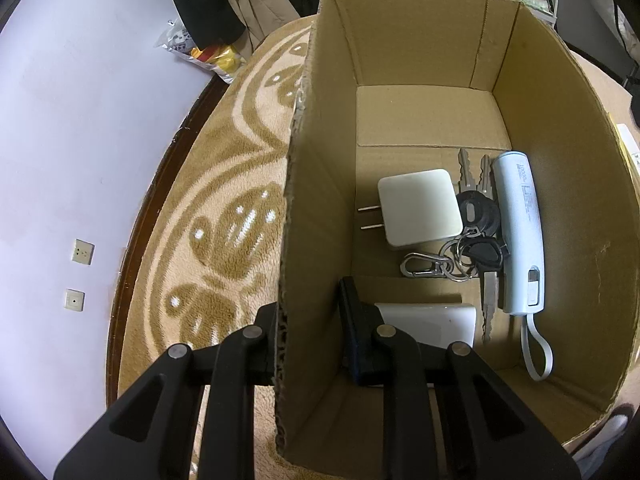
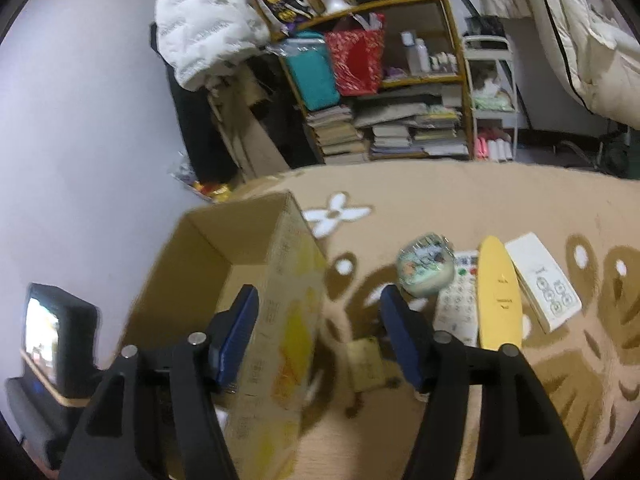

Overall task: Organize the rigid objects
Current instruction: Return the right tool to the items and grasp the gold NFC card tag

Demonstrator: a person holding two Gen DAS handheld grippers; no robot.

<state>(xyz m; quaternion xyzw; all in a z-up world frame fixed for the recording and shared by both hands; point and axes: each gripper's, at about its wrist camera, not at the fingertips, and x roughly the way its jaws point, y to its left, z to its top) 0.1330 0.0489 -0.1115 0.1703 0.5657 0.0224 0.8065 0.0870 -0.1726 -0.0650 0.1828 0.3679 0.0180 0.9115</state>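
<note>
Power bank lengthwise along box wall

Dim indoor light, fisheye warp, right-wrist view motion-blurred.

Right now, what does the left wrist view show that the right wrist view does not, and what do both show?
Only the left wrist view shows the box contents: a charger, keys and a power bank. The left gripper has its jaws astride the box wall.

Only the right wrist view shows things still on the carpet: a round pack, a remote, a yellow case and a white booklet. The right gripper is open.

Both show the box and the carpet.
</note>
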